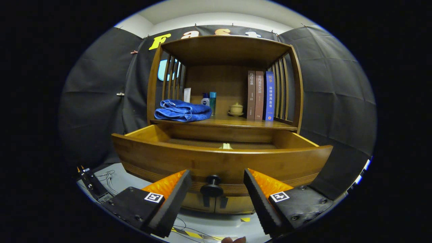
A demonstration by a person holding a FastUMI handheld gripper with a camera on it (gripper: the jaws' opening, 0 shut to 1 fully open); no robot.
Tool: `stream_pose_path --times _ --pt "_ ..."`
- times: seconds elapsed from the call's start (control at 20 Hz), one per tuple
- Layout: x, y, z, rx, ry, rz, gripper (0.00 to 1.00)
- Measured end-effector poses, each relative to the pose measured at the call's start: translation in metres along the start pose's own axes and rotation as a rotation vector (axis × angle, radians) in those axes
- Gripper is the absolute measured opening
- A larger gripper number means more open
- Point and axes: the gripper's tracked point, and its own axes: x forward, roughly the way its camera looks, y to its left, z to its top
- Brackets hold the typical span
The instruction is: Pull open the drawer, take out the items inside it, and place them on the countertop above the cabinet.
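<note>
My gripper [216, 189] has two wedge-shaped ribbed fingers [172, 202] on dark screwed mounts, each bearing a square black-and-white marker, spread apart flanking the round black drawer knob [212, 189].

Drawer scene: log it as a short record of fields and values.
drawer: pulled open
knob: between the fingers, untouched
gripper: open, level with the knob
inside drawer: a small pale item, too hidden to identify
countertop: folded blue towel, bottles, lidded cup, three upright books
task stage: nothing taken out yet

Towel [183, 110] left of books [260, 95], above drawer [221, 158]
</note>
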Motion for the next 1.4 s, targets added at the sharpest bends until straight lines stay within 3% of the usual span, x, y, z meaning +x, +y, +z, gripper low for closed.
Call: stream_pose_path --times 0.3,0.5,0.7,1.05,1.2,1.25,1.4 --pt "-0.005 -0.004 0.079 0.022 -0.004 0.055 0.99" --pt "0.024 0.002 0.111 0.056 0.079 0.138 0.98" --pt "0.077 -0.008 0.09 0.062 0.324 0.143 0.99" --pt "0.147 -0.011 -0.002 0.056 0.787 0.103 0.99" --pt "0.167 -0.013 -0.024 0.051 0.878 0.073 0.93" --pt "0.174 -0.013 -0.029 0.039 0.89 0.065 0.85" --pt "0.184 -0.011 -0.047 0.038 0.942 0.035 0.84"
